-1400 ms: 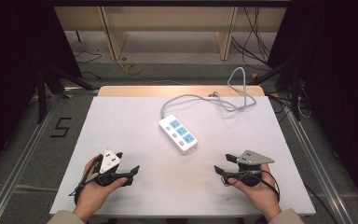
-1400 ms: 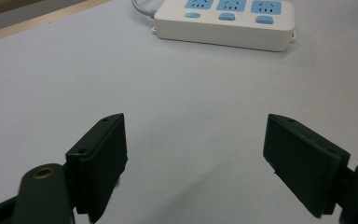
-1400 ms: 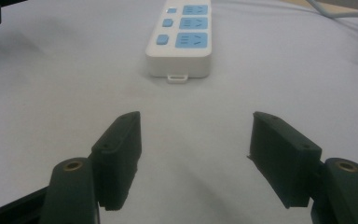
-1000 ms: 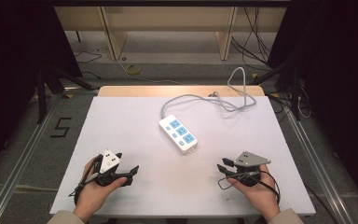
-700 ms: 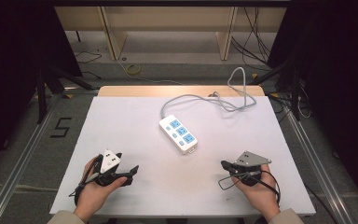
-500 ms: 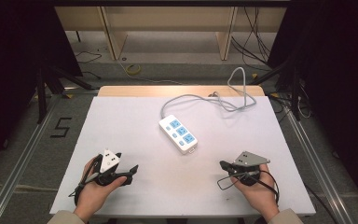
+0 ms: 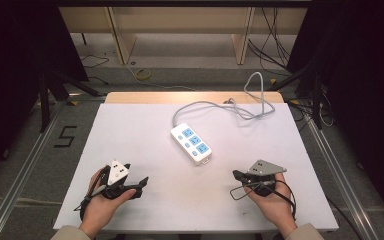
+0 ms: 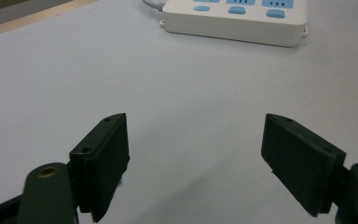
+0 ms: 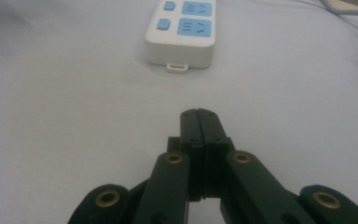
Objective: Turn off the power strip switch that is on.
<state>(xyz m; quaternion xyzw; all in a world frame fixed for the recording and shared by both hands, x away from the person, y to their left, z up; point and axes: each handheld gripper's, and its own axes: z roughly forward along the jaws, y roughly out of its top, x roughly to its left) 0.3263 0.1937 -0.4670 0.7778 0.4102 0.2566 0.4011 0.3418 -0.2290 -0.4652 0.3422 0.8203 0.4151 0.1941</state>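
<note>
The right gripper (image 9: 199, 114) has its two black jaws pressed flat together with nothing between them, having just been closing, and it points across the white table (image 7: 130, 130) toward the near short end of the power strip (image 9: 182, 32). The left gripper (image 8: 196, 158) has its jaws standing wide apart and empty, low over the tabletop, with the strip's long side (image 8: 235, 18) ahead of it. From above, the left gripper (image 7: 141, 184) sits at the near left of the table and the right gripper (image 7: 236, 175) at the near right, each in a hand, both well apart from the strip. The white power strip (image 7: 191, 143) lies slantwise at mid-table, with three blue socket faces and small blue buttons; no brand or lettering on it can be read. Its grey cord (image 7: 230, 106) loops off to the far right edge. On the floor to the left a dark "5" (image 7: 65, 136) is marked.
</note>
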